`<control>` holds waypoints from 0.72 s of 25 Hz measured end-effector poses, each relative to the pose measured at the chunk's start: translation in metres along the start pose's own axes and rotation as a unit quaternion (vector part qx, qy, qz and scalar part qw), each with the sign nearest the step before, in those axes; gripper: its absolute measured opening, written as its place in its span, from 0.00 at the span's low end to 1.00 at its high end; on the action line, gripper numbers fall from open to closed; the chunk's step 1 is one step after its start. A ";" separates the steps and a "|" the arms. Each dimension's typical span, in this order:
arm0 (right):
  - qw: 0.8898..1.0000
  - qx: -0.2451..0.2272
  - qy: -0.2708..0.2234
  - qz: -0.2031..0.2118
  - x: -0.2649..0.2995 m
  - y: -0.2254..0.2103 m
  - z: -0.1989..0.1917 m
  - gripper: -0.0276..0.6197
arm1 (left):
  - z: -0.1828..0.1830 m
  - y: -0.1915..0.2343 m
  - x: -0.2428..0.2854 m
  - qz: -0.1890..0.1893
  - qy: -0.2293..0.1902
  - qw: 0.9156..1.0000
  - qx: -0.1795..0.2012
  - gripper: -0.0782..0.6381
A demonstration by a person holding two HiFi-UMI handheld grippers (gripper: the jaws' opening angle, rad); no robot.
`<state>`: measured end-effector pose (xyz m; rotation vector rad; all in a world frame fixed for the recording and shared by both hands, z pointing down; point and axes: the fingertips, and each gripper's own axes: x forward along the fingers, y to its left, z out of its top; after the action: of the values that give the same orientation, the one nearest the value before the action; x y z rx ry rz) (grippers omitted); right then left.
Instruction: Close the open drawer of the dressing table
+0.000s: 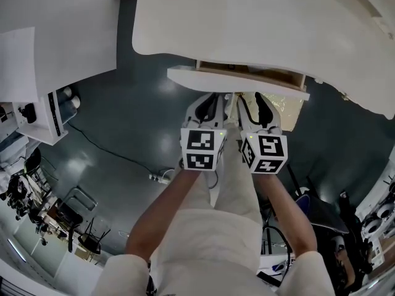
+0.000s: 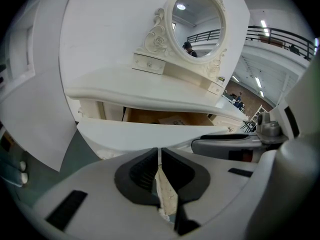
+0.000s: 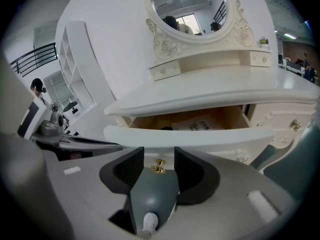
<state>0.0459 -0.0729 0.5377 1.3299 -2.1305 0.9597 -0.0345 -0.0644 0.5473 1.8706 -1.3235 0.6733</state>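
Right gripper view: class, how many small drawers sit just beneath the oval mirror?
2. One small drawer sits below the left side of the mirror, the other below its right side. None appears hidden between them.

A dark grey floor spreads below, with a black cable running across it to a white power strip. A white shelf unit stands at left, near cluttered chairs. A printed sheet lies inside the drawer. A dark railing runs high up.
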 end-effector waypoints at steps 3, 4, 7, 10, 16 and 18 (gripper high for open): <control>1.000 -0.001 -0.001 0.005 0.003 -0.003 0.006 0.30 | 0.007 0.000 0.004 0.003 -0.002 1.000 0.001 0.12; 1.000 -0.001 0.000 0.007 0.004 -0.003 0.007 0.30 | 0.009 0.000 0.005 0.004 -0.002 1.000 0.001 0.12; 1.000 -0.004 -0.001 0.013 0.007 -0.004 0.011 0.31 | 0.012 0.001 0.008 0.007 -0.002 1.000 0.000 0.12; 1.000 -0.006 -0.003 0.017 0.009 -0.006 0.014 0.31 | 0.015 0.002 0.011 0.009 -0.008 1.000 -0.001 0.12; 1.000 -0.002 -0.005 0.021 0.012 -0.008 0.020 0.32 | 0.022 0.001 0.015 0.010 -0.009 1.000 -0.002 0.12; 1.000 -0.001 -0.007 0.023 0.014 -0.010 0.023 0.32 | 0.025 0.002 0.017 0.009 -0.011 1.000 -0.004 0.12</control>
<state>0.0480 -0.1014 0.5354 1.2960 -2.1794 0.9696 -0.0307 -0.0944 0.5460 1.8660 -1.3563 0.6578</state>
